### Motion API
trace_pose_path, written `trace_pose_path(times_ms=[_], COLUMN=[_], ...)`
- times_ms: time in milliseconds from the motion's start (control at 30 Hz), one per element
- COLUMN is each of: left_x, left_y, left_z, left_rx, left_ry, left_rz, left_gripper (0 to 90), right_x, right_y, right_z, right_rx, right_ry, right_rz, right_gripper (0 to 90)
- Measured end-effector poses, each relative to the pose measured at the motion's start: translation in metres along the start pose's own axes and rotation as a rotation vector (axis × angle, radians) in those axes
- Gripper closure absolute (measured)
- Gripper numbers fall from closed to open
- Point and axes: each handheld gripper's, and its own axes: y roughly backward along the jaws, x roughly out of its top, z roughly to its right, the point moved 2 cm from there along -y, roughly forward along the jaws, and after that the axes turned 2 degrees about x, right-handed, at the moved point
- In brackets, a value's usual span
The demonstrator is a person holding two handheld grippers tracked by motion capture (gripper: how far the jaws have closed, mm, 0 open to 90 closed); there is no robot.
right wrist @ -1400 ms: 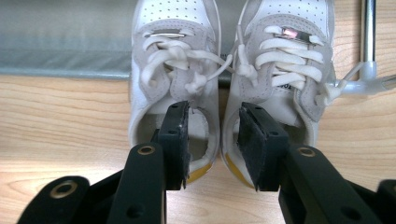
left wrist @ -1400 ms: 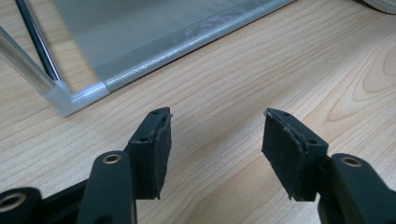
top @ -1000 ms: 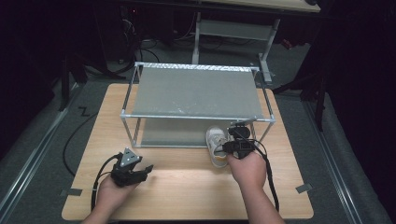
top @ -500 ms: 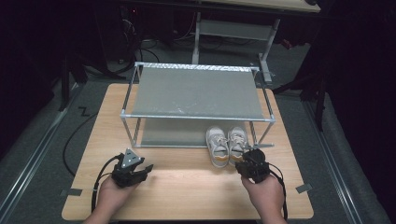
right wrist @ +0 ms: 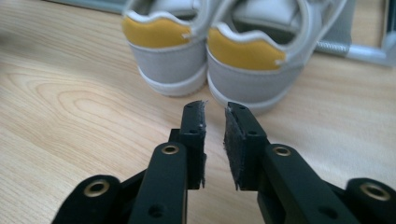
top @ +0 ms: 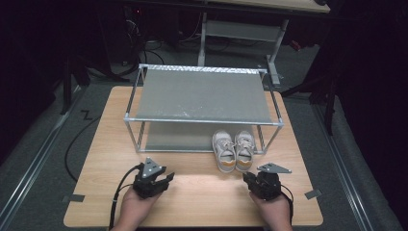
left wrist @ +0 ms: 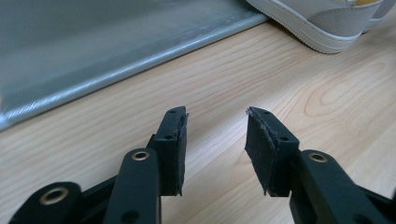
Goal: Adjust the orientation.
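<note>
A pair of grey-and-white shoes with yellow heel tabs (top: 234,150) stands side by side at the right end of the rack's lower shelf (top: 178,137), heels toward me. In the right gripper view the two heels (right wrist: 166,56) (right wrist: 254,65) are just ahead of my right gripper (right wrist: 215,109), whose jaws stand a narrow gap apart and hold nothing. It rests on the table (top: 202,202) a little in front of the shoes (top: 254,179). My left gripper (top: 161,179) lies at the front left, open and empty (left wrist: 215,123), with a shoe's sole (left wrist: 322,21) far off.
A two-tier metal rack with a bare grey top shelf (top: 202,94) fills the back half of the wooden table. Its lower shelf edge (left wrist: 93,42) runs ahead of the left gripper. Cables trail off the table's front left corner (top: 115,202).
My right gripper has drawn back from the shoes toward the table's front edge, leaving the right shoe standing beside the other. The left gripper has stayed put.
</note>
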Motion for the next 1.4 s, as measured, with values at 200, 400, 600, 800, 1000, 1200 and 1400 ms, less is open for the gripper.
trace_pose_path(times_ms=[200, 400, 600, 800, 1000, 1200, 1400], left_x=[0.016, 0.04, 0.056, 0.058, 0.059, 0.062, 0.06], left_y=[-0.034, -0.066, -0.09, -0.098, -0.093, -0.088, -0.085], left_z=[0.058, 0.123, 0.138, 0.144, 0.14, 0.133, 0.132], left_rx=[-0.019, -0.036, -0.032, -0.038, -0.017, -0.003, 0.011], left_ry=[0.065, -0.008, -0.008, -0.008, -0.021, -0.006, -0.016], left_rz=[0.0, -0.021, -0.032, -0.006, 0.007, 0.024, 0.017], left_gripper=[68.6, 89.8, 89.8, 89.8, 89.8, 89.8, 89.8], right_x=[-0.002, 0.0, 0.003, 0.009, 0.009, 0.009, 0.007], right_y=[-0.003, -0.011, -0.016, -0.023, -0.021, -0.016, -0.009], right_z=[0.009, 0.009, 0.002, -0.003, 0.002, 0.011, 0.011], right_rx=[0.032, 0.054, 0.01, 0.033, -0.001, 0.001, -0.003], right_ry=[-0.01, -0.049, -0.068, -0.04, -0.049, -0.069, -0.061], right_rz=[0.051, 0.039, 0.071, 0.101, 0.107, 0.127, 0.135], right_gripper=[89.8, 89.9, 90.0, 89.8, 89.8, 89.9, 89.8])
